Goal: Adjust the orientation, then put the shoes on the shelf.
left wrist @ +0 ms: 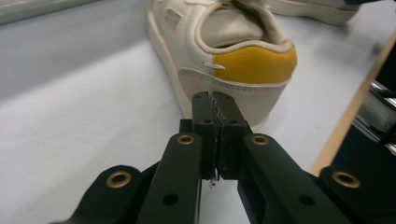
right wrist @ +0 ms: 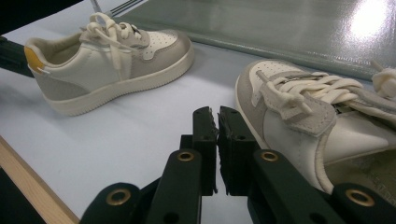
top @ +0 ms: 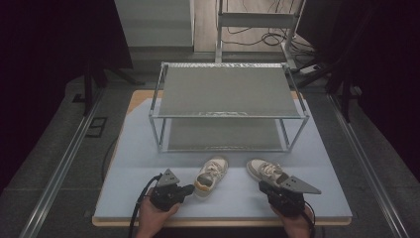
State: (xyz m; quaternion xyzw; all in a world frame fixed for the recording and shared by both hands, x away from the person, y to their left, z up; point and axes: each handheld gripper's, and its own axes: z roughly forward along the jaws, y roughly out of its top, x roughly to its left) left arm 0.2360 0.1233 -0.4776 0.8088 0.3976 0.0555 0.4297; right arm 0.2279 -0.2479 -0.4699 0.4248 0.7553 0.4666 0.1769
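Two small white and grey sneakers lie on the pale blue mat in front of a metal rack. The left sneaker (top: pixel 211 176) (left wrist: pixel 233 60) (right wrist: pixel 105 60) has a yellow heel patch that faces my left gripper (top: pixel 187 188) (left wrist: pixel 214 97), whose jaws are shut with nothing between them, tips just short of the heel. The right sneaker (top: pixel 265 171) (right wrist: pixel 308 116) lies with its toe away from me. My right gripper (top: pixel 270 187) (right wrist: pixel 217 112) sits at its heel side, jaws shut and empty, beside the shoe's toe in its own view.
A two-shelf metal rack (top: pixel 228 106) with grey shelves stands at the back of the mat (top: pixel 148 158). The table's wooden front edge (top: pixel 223 221) runs just below the hands. Dark curtains and cables lie beyond.
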